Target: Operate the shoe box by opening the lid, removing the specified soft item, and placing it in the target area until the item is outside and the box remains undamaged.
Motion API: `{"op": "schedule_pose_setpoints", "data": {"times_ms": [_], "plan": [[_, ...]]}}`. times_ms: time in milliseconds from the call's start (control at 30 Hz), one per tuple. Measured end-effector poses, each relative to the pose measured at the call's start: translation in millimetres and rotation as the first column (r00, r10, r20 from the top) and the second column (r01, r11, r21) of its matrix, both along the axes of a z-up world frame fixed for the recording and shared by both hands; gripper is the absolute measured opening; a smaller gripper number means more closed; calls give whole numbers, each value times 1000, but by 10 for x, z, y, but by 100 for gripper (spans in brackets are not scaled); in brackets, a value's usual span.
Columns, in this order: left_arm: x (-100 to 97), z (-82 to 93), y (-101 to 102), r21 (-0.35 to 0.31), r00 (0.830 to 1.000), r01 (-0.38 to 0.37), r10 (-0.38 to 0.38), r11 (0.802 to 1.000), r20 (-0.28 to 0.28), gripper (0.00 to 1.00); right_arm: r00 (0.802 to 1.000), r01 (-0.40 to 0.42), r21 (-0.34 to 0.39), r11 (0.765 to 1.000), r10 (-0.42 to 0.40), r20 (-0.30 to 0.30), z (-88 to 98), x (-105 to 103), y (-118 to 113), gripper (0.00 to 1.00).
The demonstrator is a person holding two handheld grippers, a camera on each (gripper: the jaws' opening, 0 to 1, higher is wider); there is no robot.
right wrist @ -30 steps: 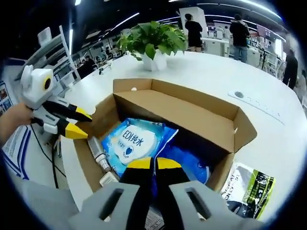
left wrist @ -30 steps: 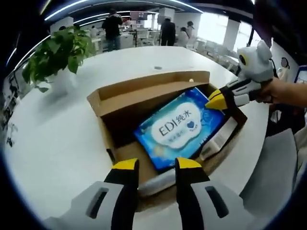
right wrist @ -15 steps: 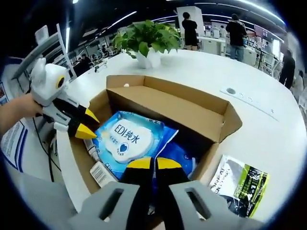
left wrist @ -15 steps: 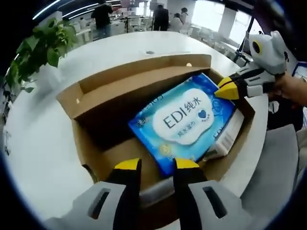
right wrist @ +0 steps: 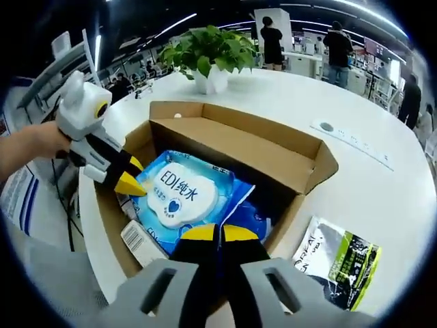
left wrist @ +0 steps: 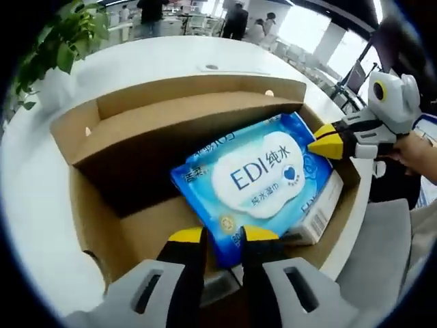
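Blue wipes pack (left wrist: pixel 263 183) lies tilted in the open shoe box (left wrist: pixel 136 137) at frame centre on the white bench (right wrist: pixel 382 198) (lid flaps up), right gripper (right wrist: pixel 218 234) jaws clamped on its corner, left gripper (left wrist: pixel 222 236) jaws slightly apart at its opposite edge.

- My left hand-held gripper (left wrist: pixel 220 234), grey-bodied with black jaws tipped yellow, has its jaws a narrow gap apart; in the right gripper view (right wrist: pixel 130 180) a bare hand (right wrist: pixel 37 143) holds it, tips angled downward.
- My right hand-held gripper (right wrist: pixel 218 232), same build, has its jaws pressed together; it enters the left gripper view (left wrist: pixel 328 144) tips-first.
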State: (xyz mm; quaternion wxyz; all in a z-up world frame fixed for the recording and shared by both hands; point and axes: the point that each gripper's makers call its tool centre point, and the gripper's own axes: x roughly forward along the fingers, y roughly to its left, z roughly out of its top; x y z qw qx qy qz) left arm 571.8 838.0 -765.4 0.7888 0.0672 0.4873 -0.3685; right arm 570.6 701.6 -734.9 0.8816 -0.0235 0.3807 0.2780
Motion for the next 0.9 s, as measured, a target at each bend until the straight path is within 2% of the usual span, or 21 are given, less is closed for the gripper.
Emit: {"op": "schedule_pose_setpoints", "data": {"times_ms": [133, 200, 267, 367, 600, 900], "plan": [[22, 15, 10, -1, 1000, -19, 19, 1000, 11, 6, 1000, 4, 8, 1000, -4, -1, -3, -16, -7, 0], [43, 28, 52, -3, 999, -32, 32, 999, 15, 2, 1000, 19, 36, 999, -19, -9, 22, -13, -3, 0], [39, 37, 49, -16, 999, -35, 35, 999, 11, 1, 999, 38, 63, 997, -36, -27, 37, -9, -14, 0], [50, 71, 51, -33, 999, -54, 54, 998, 2, 0, 999, 41, 66, 997, -39, -25, 64, -10, -17, 0], [52, 176, 22, -28, 998, -46, 46, 999, 31, 0, 998, 63, 101, 993, -61, -25, 158, -17, -46, 0], [43, 375, -9, -44, 996, -61, 63, 997, 59, 0, 995, 96, 169, 981, -95, -13, 368, -25, -84, 0]]}}
